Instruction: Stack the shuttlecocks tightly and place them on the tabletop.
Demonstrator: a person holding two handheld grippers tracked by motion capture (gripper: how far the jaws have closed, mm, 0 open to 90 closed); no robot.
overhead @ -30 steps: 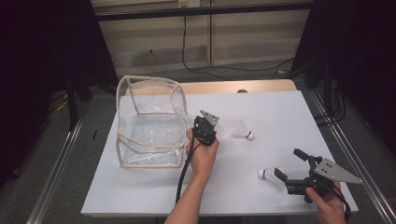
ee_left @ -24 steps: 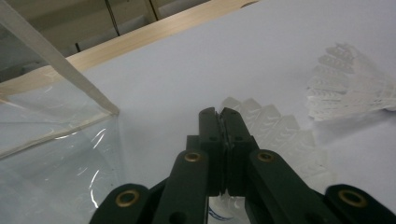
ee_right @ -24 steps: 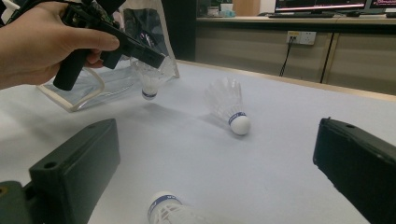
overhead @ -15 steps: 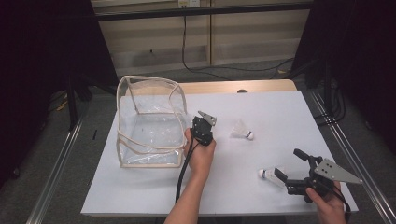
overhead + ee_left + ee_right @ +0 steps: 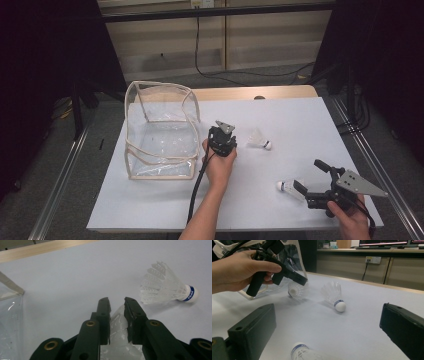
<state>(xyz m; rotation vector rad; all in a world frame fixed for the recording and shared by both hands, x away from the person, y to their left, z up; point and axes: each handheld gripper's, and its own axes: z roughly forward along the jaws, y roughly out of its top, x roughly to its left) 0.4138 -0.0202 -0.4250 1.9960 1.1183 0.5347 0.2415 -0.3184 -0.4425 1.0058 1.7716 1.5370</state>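
My left gripper hangs over the white table just right of the clear bag. Its jaws have just been opening a little, and the feather skirt of a white shuttlecock still sits pinched between them. That shuttlecock hangs under the left gripper's jaws, cork toward the right gripper's camera. A second shuttlecock lies on its side just beyond, blue band on its cork. My right gripper rests at the front right, jaws wide open, with a third shuttlecock lying at its lower jaw tip.
The clear plastic bag with beige piping stands open-topped at the table's left half. A wooden strip runs along the far table edge. Metal rails flank both sides. Cables trail from each gripper toward the front edge.
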